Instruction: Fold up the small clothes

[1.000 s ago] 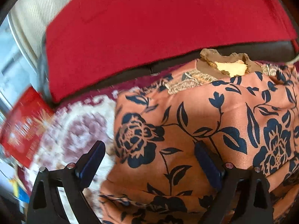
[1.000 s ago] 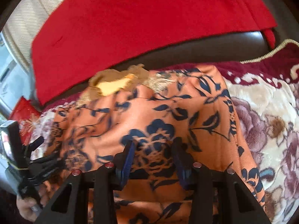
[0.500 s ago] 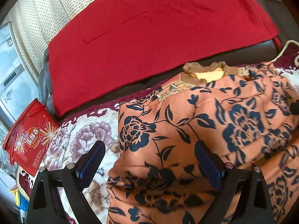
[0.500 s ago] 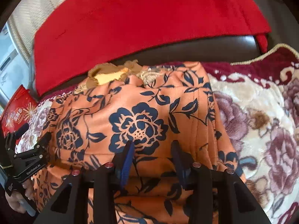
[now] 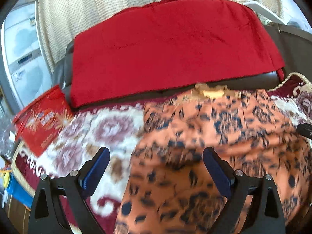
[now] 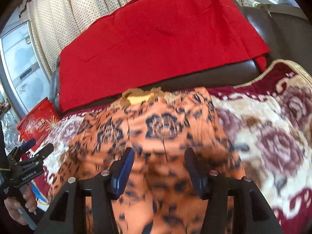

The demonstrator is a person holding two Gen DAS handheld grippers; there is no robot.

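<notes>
Lying under both spread, empty grippers, left gripper (image 5: pixel 156 163) and right gripper (image 6: pixel 159 158): orange floral garment (image 6: pixel 165 124).

Lying spread and rumpled on a floral plush blanket: an orange fabric garment with dark blue flower print (image 5: pixel 224 136) (image 6: pixel 159 128), its tan-and-yellow neckline pointing toward the sofa back.

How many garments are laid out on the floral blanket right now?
1: the orange floral garment lies on the floral blanket, ahead of both open grippers, collar toward the sofa back. The red cloth hangs over the backrest. Anything beneath the garment is hidden.
</notes>
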